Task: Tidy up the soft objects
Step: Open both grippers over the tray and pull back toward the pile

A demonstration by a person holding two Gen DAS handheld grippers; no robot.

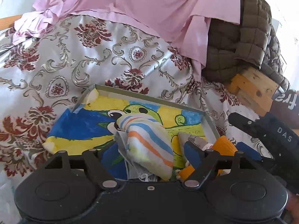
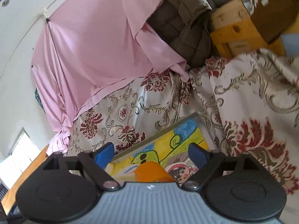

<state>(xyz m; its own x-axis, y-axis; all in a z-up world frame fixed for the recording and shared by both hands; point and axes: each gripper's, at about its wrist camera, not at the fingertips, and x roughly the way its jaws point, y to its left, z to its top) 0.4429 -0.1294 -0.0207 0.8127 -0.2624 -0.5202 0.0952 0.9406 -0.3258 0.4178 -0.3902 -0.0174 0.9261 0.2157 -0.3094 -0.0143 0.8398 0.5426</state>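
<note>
Left wrist view: the left gripper (image 1: 151,150) hangs over a shallow grey-rimmed tray (image 1: 211,121) whose floor is a blue, yellow and green cartoon drawing. Its blue-padded fingers (image 1: 192,154) stand spread, and a soft white bundle with orange and blue stripes (image 1: 149,140) lies between them, reaching forward past the fingertips over the drawing; whether the pads touch it I cannot tell. Under the bundle's near end sits a grey cloth piece (image 1: 121,140). Just outside the right-hand finger, an orange ribbed soft item (image 1: 225,145) lies in the tray, with the black body of the right gripper (image 1: 271,136) beyond it. Ahead of the fingertips spreads a white satin cover with red flowers and grey scrolls (image 1: 78,56), then a pink sheet (image 1: 140,3) and an olive quilted jacket (image 1: 243,37).

Right wrist view: the right gripper (image 2: 151,155) has its fingers (image 2: 198,155) wide apart over the same tray (image 2: 203,127), with the orange item (image 2: 151,171) low between them, close to the gripper body, and not pinched.
</note>
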